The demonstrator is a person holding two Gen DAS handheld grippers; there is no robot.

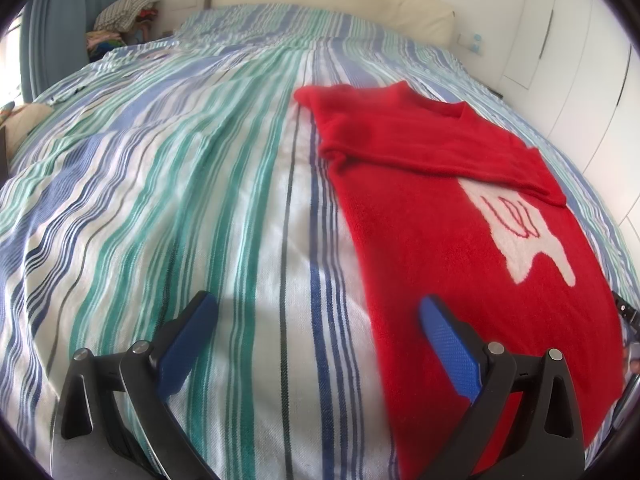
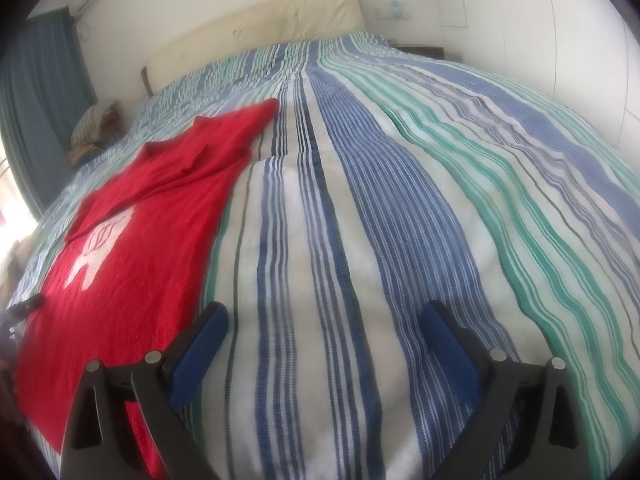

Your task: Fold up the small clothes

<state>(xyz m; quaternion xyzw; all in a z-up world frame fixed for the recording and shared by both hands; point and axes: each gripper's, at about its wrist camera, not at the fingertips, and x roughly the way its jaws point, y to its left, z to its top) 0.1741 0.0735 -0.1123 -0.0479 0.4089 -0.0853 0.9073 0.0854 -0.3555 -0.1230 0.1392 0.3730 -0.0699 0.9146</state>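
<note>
A small red sweater (image 1: 460, 208) with a white figure on its front lies flat on the striped bedspread (image 1: 180, 184), its sleeves folded in across the chest. My left gripper (image 1: 318, 304) hovers open over the sweater's near left edge, its right finger above the red fabric and its left finger above the bedspread. In the right wrist view the same sweater (image 2: 132, 248) lies to the left. My right gripper (image 2: 324, 312) is open over bare bedspread (image 2: 400, 200) beside the sweater's right edge, holding nothing.
A cream headboard (image 1: 332, 4) stands at the far end of the bed. A pile of clothes (image 1: 124, 20) sits at the far left by a blue curtain (image 1: 68, 20). White wardrobe doors (image 1: 580, 60) run along the right side.
</note>
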